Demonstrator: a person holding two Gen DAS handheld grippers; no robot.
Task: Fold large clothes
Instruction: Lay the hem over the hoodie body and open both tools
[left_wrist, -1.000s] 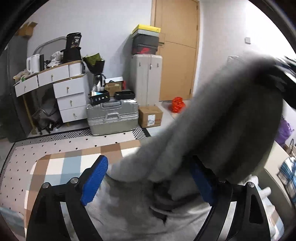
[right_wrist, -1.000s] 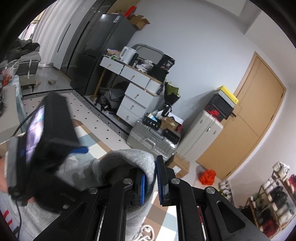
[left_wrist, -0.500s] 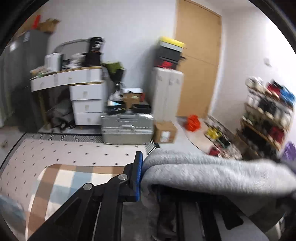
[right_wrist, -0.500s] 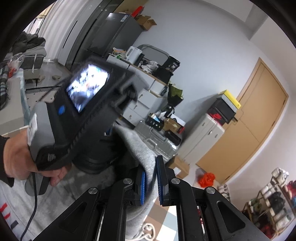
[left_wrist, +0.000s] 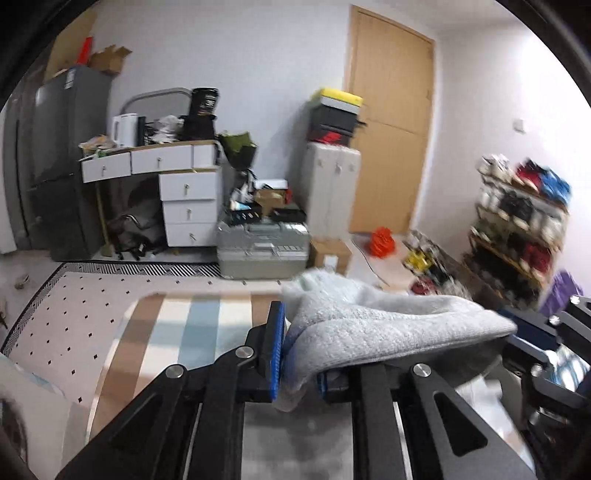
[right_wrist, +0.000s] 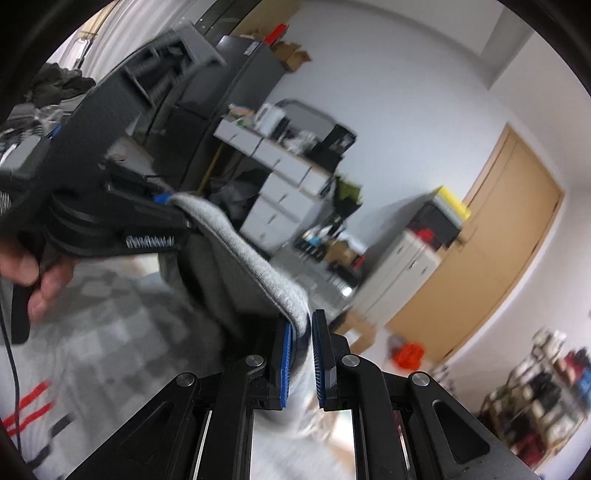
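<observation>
We hold a grey garment (left_wrist: 388, 332) stretched in the air between both tools, above a patterned rug (left_wrist: 177, 325). Our left gripper (left_wrist: 295, 354) is nearly closed, pinching one fleecy edge; our right gripper (right_wrist: 301, 354) is clamped on the other. Each bite looks shallow, so a hard pull could slip the cloth free and let it drop.

the garment (left_wrist: 373, 328) stretches between the two tongs, one edge in the left tongs (left_wrist: 297, 354) and another in the right tongs (right_wrist: 302, 360). behind it lies the rug (left_wrist: 110, 317) (on the floor), then a case (left_wrist: 262, 247) beside the drawers (left_wrist: 188, 206). a fridge (left_wrist: 62, 155) stands left of those; door (left_wrist: 388, 147) and shoe rack (left_wrist: 517, 229) stand to the right.
</observation>
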